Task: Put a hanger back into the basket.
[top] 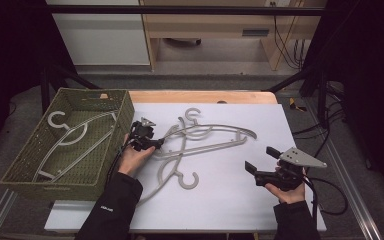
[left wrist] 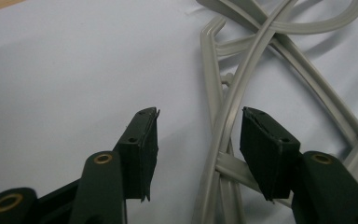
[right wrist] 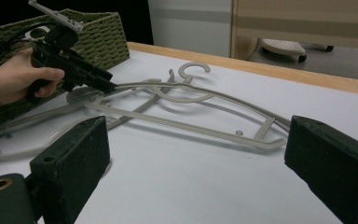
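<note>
Several grey plastic hangers (top: 207, 136) lie tangled on the white mat (top: 230, 200), one with its hook (top: 189, 181) pointing toward me. My left gripper (top: 157, 143) is down at the left end of the pile. In the left gripper view its jaws (left wrist: 199, 114) stand apart astride a curved hanger arm (left wrist: 230, 116), which runs close to the right pad (left wrist: 261, 144) with a gap to the left one. My right gripper (top: 259, 157) rests at the right of the mat, open wide (right wrist: 198, 135) with nothing between its pads, facing the hangers (right wrist: 191, 123) and the left gripper (right wrist: 105, 79).
A green woven basket (top: 27, 167) stands at the left edge of the table with two hangers (top: 75, 135) lying inside. The wooden table edge (top: 205, 96) runs along the back. Cables (top: 330, 195) trail off the right side.
</note>
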`<state>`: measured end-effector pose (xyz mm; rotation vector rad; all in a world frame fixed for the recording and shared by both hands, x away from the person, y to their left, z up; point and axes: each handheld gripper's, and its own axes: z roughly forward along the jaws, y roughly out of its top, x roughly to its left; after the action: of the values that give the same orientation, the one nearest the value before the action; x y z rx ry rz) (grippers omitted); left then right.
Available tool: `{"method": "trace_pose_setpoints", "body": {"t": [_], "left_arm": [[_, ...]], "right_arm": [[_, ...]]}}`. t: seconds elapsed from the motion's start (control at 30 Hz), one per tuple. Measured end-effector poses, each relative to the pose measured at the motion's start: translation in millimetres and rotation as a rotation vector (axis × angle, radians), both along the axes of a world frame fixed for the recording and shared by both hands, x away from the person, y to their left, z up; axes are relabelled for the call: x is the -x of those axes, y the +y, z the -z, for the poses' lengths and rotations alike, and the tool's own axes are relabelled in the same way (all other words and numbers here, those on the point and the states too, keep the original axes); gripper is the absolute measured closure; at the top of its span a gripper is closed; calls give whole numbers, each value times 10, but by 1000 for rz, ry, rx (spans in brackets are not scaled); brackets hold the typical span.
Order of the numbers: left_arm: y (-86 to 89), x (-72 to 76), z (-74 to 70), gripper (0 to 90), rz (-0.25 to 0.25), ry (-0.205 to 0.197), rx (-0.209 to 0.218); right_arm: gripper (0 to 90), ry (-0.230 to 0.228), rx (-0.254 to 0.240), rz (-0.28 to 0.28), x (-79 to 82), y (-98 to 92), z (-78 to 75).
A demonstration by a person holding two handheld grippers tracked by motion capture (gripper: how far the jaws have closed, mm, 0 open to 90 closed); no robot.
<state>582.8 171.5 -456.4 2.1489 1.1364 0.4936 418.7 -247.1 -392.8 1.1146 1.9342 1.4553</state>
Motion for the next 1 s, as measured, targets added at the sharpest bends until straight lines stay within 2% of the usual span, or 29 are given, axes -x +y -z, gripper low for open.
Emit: {"method": "trace_pose_setpoints", "body": {"t": [0.17, 0.23, 0.4, 0.57, 0.63, 0.7, 0.77, 0.8, 1.0], "left_arm": [[-10, -1, 10, 533, 3, 9, 3], [-10, -13, 17, 531, 11, 14, -9], [-48, -28, 56, 532, 19, 33, -4], [-76, -16, 35, 647, 21, 37, -25], [-90, -7, 23, 700, 19, 47, -14], [-117, 10, 11, 727, 33, 42, -52], [-149, 36, 9, 737, 31, 19, -71], [-153, 47, -1, 741, 40, 19, -87], [-132, 107, -108, 758, 54, 5, -104]], "right_arm": [[68, 0, 0, 1, -2, 7, 2], [68, -1, 1, 1, -4, 7, 4], [69, 0, 0, 1, -3, 10, 5], [69, -1, 2, -1, -1, 1, 1], [69, -1, 2, -1, 0, 1, 0], [69, -1, 3, -1, -1, 1, 1], [69, 0, 2, -1, 1, 1, 0], [69, 0, 1, 0, 2, 0, -1], [69, -5, -3, 3, 4, -1, -6]]}}
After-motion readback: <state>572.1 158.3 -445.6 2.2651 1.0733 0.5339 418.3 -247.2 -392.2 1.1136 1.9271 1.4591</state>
